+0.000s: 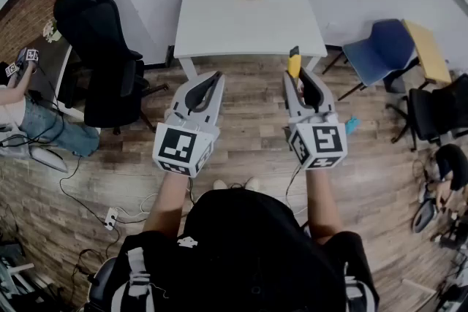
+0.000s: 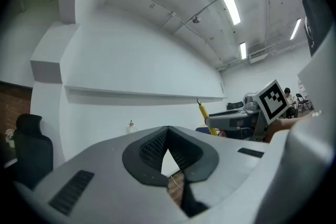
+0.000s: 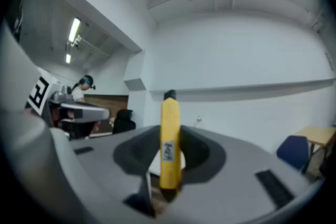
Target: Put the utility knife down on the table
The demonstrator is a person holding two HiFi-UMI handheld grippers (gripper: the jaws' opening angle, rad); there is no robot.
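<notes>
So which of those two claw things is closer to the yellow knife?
Right. The right gripper is clamped on the utility knife, which sticks out past its jaws; the left gripper is beside it, apart, jaws together, empty.

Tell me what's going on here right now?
A person holds a gripper in each hand, both pointing level toward the white table. The right gripper is clamped on a yellow utility knife, which sticks out past its jaws. The left gripper is shut and empty. The knife is not yet on the table.
</notes>
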